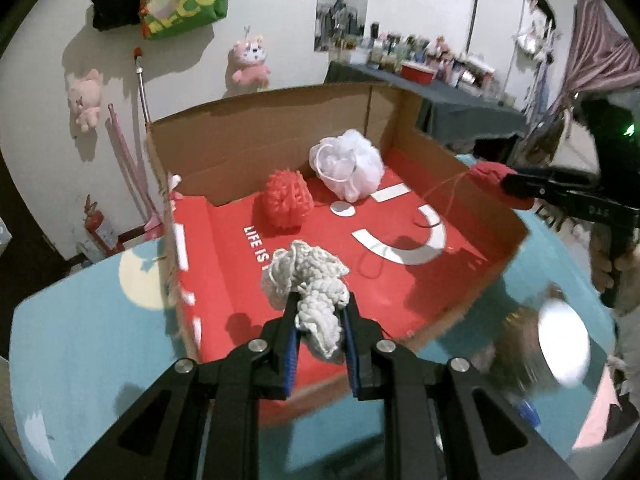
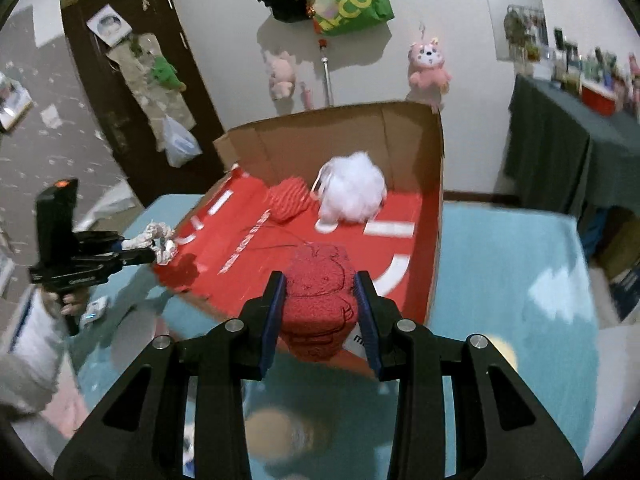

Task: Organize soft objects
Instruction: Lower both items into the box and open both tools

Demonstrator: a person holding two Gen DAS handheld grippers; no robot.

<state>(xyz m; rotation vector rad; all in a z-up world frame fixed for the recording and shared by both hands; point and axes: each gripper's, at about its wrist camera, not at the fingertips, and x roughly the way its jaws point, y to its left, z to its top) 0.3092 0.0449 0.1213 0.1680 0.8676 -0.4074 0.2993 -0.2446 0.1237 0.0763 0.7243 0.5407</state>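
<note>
Both grippers loaded over the red-lined cardboard box (image 1: 280, 136)!
Left gripper (image 1: 320, 312) fingers clamp the white knit (image 1: 308, 280), right gripper (image 2: 320, 300) fingers clamp the red knit (image 2: 320, 304); teal tabletop (image 1: 92, 320), plush-hung white wall (image 1: 280, 8).

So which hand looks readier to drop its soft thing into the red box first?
Probably left. The left hand-held gripper already holds its white crocheted piece over the red box floor, while the right hand-held gripper has its red knitted toy nearer the box's front edge.
</note>
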